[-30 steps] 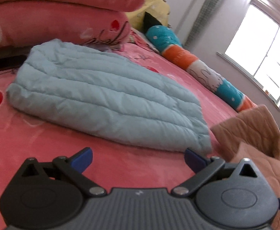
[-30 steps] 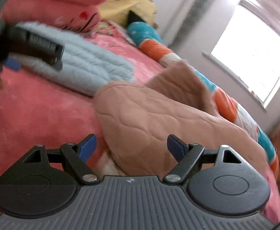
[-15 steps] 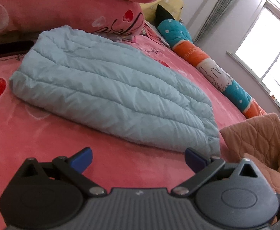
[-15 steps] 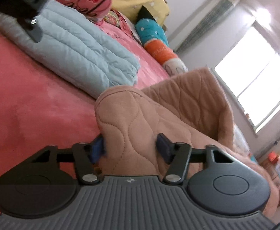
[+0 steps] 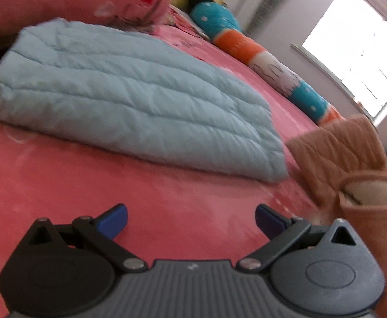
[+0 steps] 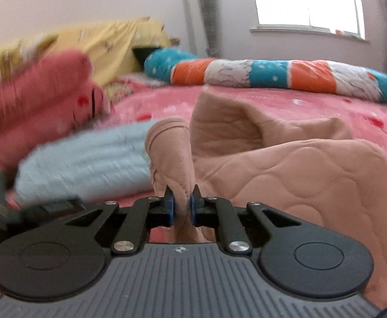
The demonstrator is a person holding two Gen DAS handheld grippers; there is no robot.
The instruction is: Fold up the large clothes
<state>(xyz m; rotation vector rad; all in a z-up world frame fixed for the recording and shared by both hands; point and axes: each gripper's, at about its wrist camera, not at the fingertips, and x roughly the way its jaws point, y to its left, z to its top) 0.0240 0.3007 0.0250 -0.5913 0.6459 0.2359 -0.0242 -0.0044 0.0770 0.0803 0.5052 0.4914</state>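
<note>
Brown quilted garment: right gripper just clamped onto edge fold, lifting begins; left gripper apart, empty, over pink bedspread.

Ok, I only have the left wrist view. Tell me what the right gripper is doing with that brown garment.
Observer: The right gripper has just closed and is shut on a fold of the brown quilted garment.
Operator: Say how that fold sits.
Observer: It stands up from the pads as a rounded hump in front of the light blue folded jacket.
Operator: Now tell me where the left gripper is, seen from there.
Observer: Its black body shows at the far left edge, blurred; its fingers are not visible there.
</note>
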